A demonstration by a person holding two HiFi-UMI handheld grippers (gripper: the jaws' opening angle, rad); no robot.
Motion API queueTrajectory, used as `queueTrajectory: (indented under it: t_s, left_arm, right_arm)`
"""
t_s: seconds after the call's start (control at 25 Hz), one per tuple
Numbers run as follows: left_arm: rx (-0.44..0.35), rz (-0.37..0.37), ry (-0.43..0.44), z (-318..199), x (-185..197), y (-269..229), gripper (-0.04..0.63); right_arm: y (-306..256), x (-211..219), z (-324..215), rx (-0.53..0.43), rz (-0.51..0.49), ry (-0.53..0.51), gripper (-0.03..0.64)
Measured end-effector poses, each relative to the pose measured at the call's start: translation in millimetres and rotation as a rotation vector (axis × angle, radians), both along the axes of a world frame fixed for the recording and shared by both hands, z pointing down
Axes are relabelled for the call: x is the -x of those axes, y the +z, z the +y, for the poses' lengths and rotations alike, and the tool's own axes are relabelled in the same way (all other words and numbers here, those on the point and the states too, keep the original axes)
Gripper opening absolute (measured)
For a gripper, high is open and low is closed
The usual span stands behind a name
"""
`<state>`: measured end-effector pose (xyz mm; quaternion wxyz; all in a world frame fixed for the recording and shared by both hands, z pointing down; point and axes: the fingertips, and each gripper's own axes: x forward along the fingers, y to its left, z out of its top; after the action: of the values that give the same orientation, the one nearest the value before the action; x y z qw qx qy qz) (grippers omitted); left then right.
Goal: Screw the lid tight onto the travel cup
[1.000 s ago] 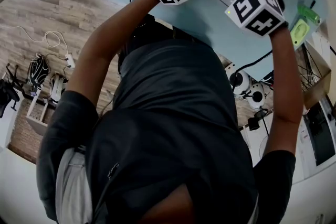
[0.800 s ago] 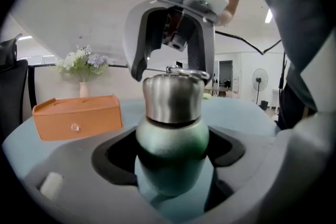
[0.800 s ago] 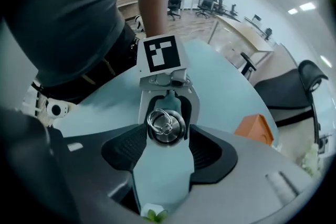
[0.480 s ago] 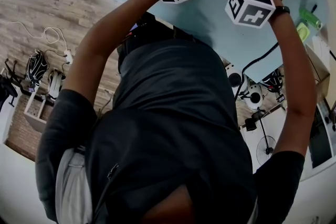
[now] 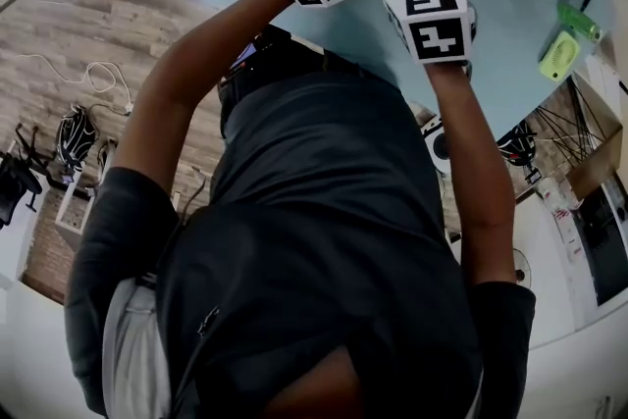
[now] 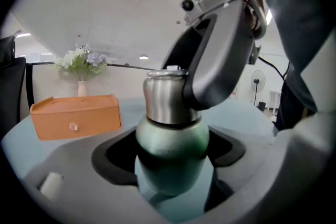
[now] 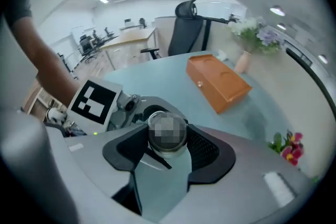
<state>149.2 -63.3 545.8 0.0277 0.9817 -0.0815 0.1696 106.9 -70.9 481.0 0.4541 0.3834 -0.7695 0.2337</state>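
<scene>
**A:** Where does the travel cup sit relative to the grippers?

**B:** Its green body stands right between the jaws of the left gripper, which are closed narrow against its sides. The long axis runs straight up, away from those jaws, with the steel lid on the top end.

**A:** And the right gripper?

**B:** It comes in at a slant from above and clasps the lid, one jaw on each side. The pads appear to touch the steel, though the far contact is hard to make out. So the right one is the nearer hand for turning and the left for bracing.

**A:** What does the turn hinge on?

**B:** I'd say keeping the right jaws square about that upright axis. If they tilt, the lid could cross-thread.

**A:** Anything in the way?

**B:** Little. An orange box and a vase of flowers lie well beyond the right gripper on the table. Pink flowers sit off to its right, all well apart from the cup
</scene>
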Motion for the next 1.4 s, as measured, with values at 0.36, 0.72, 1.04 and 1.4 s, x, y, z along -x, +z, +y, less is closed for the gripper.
queueTrajectory:
  t_s: [0.36,0.72,1.04,1.4]
  left_arm:
    - [-0.003,-0.007,0.000,1,0,1,0.426]
    - [-0.008,-0.004,0.001,1,-2,1,0.426]
    - [-0.009,-0.002,0.003,0,-2,1,0.426]
    - [-0.012,-0.002,0.005,0,-2,1,0.426]
  right_arm:
    - [0,-3,0,-0.034,-0.018,0.115,0.233]
    - [1,-3,3,-0.016,-0.016,-0.007,0.235]
    - [-4,2,18,0.041,0.108,-0.832,0.242]
    - [14,1,21,0.081,0.187,-1.143,0.245]
